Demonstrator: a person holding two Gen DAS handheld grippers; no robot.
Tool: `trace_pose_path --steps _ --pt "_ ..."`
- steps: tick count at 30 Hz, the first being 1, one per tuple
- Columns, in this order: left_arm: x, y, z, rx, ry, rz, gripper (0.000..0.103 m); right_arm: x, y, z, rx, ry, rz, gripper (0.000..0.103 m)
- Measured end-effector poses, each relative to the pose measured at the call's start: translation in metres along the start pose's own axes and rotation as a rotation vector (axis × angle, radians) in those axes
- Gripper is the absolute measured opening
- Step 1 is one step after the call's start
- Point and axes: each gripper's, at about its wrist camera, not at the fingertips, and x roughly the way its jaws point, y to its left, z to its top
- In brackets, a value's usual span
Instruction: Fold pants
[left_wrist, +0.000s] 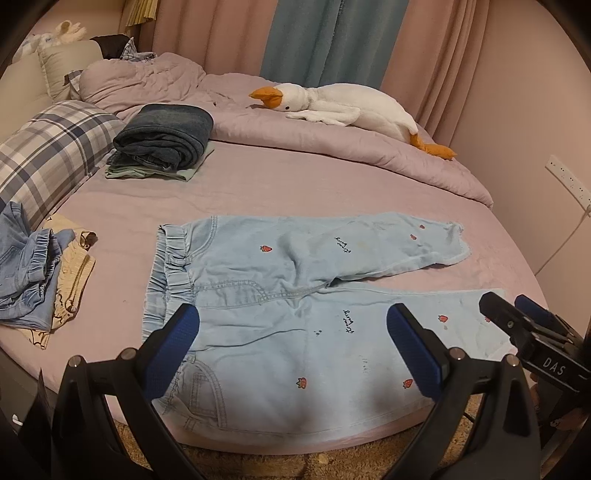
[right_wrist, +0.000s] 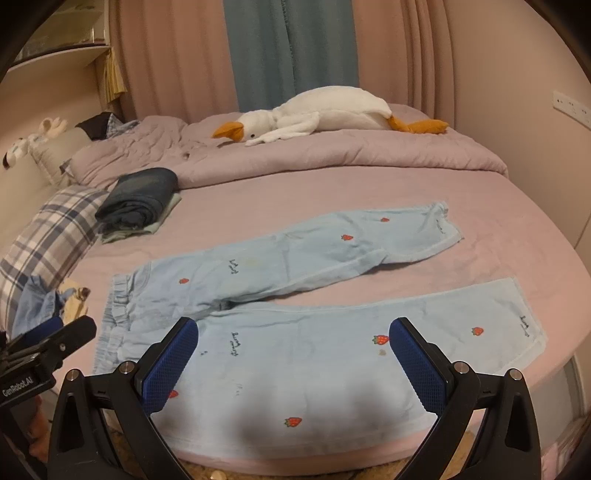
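Note:
Light blue pants with red strawberry prints (left_wrist: 288, 295) lie spread flat on the pink bed, waistband to the left, both legs stretched right and splayed apart. They also show in the right wrist view (right_wrist: 314, 332). My left gripper (left_wrist: 291, 336) is open and empty, hovering over the near hip and near leg. My right gripper (right_wrist: 293, 347) is open and empty over the near leg. It shows in the left wrist view (left_wrist: 517, 314) at the right edge, and the left gripper shows in the right wrist view (right_wrist: 70, 328).
A stack of folded dark jeans (left_wrist: 166, 138) sits at the back left by a plaid pillow (left_wrist: 48, 155). Unfolded clothes (left_wrist: 40, 273) are heaped at the left. A white goose plush (left_wrist: 343, 105) lies on the bunched quilt (left_wrist: 332, 140). The bed's front edge (left_wrist: 295, 443) is close below.

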Motion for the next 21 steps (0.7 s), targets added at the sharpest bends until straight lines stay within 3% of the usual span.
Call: trace_pose_path --steps 21 --pt "-0.0016 -0.0035 0.0015 -0.003 0.006 0.009 0.101 -0.0004 0.001 -0.0039 0.009 -0.004 0.023 0.103"
